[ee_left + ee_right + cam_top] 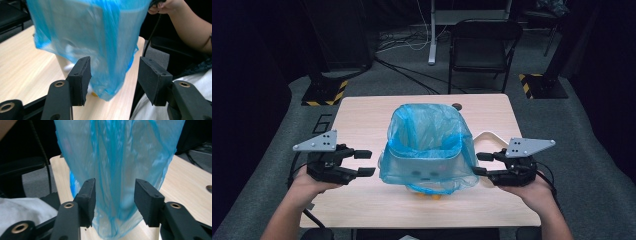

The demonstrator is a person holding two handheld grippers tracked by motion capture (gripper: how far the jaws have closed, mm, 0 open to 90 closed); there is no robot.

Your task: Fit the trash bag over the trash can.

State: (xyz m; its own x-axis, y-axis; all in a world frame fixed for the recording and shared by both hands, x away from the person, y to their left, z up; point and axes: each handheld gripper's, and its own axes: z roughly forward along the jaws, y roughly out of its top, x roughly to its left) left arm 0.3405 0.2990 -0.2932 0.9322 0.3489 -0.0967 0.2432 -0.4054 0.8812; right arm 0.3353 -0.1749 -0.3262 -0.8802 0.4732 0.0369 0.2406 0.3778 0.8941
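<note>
A white bin lined with a blue plastic bag stands in the middle of the wooden table. The bag's edge is folded down over the rim and hangs loose around the walls. My left gripper is open just left of the bin, its jaws pointing at it. In the left gripper view the gripper has the bag hanging ahead of it, untouched. My right gripper is open at the bin's right side. In the right gripper view the gripper has the bag draped just beyond its pads.
A white curved piece lies on the table right of the bin. Something orange peeks out under the bin's front. A dark folding chair stands behind the table. A small round hole marks the far tabletop.
</note>
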